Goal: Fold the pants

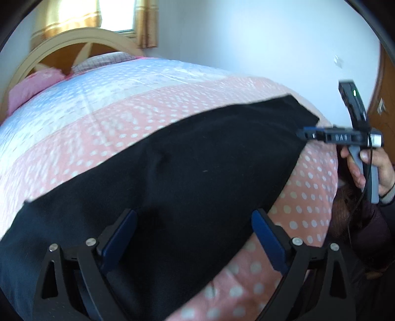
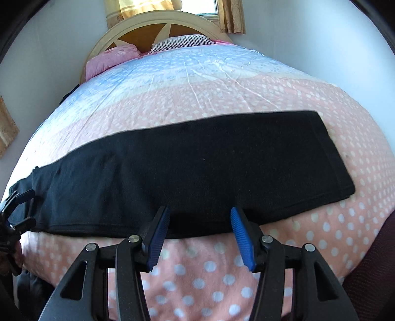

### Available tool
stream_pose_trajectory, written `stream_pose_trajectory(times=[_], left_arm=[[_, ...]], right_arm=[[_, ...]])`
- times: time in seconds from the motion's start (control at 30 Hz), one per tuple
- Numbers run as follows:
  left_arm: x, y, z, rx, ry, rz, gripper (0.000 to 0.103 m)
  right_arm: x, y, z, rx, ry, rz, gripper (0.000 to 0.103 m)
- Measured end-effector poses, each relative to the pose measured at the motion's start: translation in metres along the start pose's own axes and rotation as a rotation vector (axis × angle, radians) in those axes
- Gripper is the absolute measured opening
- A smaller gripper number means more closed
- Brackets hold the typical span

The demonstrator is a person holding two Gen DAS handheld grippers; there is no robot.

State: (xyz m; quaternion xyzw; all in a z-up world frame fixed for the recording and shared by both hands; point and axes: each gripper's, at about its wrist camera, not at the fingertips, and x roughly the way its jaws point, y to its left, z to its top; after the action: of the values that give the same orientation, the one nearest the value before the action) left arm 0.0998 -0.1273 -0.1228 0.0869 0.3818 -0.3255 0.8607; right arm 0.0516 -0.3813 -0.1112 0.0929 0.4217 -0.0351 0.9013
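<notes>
A bedroom with pale walls is shown, and a bed fills most of both views. The bed is covered by a quilt [image 2: 246, 98] banded in pale blue and salmon pink with white dots. At its far end a rounded wooden headboard [image 2: 158, 27] is seen, with a pink pillow [image 2: 111, 59] and a striped pillow [image 2: 182, 40] against it, and gold curtains [image 2: 232, 17] hang at the window behind. Nothing else is seen lying on the quilt near the garment.

The black pants [image 2: 197, 168] are laid flat across the near pink band of the quilt. Their long axis runs across the bed from side to side, roughly parallel to the near edge. In the right wrist view a squared, straight-cut end is seen at the right, while the other end reaches the left side of the bed. The fabric is dark, matte and mostly smooth, with a seam visible along the near edge.

The right gripper [image 2: 200, 222] is held at the near edge of the pants, its blue pads partly apart with nothing clamped between them. The left gripper [image 1: 195, 222] is spread wide over the black cloth, and no fabric is seen pinched. In the left wrist view the right-hand tool is seen beside the squared end, held by a hand [image 1: 377, 170].
</notes>
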Motion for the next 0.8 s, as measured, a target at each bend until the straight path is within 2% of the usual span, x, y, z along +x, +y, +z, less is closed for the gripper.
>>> stream_pose_trajectory(times=[0.07, 0.17, 0.2, 0.27, 0.4, 0.5, 0.6, 0.7, 0.8], left_arm=[[-0.022, 0.015, -0.009, -0.032, -0.048, 0.039, 0.097], [-0.039, 0.045, -0.029, -0.066, -0.061, 0.156, 0.097], [-0.039, 0.056, -0.037, -0.090, -0.029, 0.168, 0.097], [-0.037, 0.066, -0.049, -0.113, 0.031, 0.144, 0.097], [-0.037, 0.049, -0.058, -0.001, 0.082, 0.184, 0.103], [-0.049, 0.048, -0.062, -0.001, 0.048, 0.180, 0.103], [-0.084, 0.065, -0.065, -0.044, -0.048, 0.203, 0.103], [-0.121, 0.099, -0.073, -0.077, -0.126, 0.313, 0.103], [-0.140, 0.150, -0.090, -0.164, -0.107, 0.417, 0.103]], right_arm=[[-0.011, 0.019, 0.012, -0.036, -0.049, 0.035, 0.053], [-0.012, 0.066, 0.031, -0.107, -0.072, 0.144, 0.053], [-0.007, 0.085, 0.039, -0.131, -0.064, 0.192, 0.054], [0.004, 0.123, 0.052, -0.176, -0.045, 0.278, 0.053], [0.035, 0.193, 0.076, -0.252, 0.027, 0.414, 0.053], [0.062, 0.235, 0.088, -0.254, 0.103, 0.499, 0.053], [0.081, 0.273, 0.096, -0.267, 0.140, 0.528, 0.053], [0.108, 0.299, 0.102, -0.235, 0.184, 0.573, 0.053], [0.129, 0.322, 0.102, -0.187, 0.240, 0.625, 0.053]])
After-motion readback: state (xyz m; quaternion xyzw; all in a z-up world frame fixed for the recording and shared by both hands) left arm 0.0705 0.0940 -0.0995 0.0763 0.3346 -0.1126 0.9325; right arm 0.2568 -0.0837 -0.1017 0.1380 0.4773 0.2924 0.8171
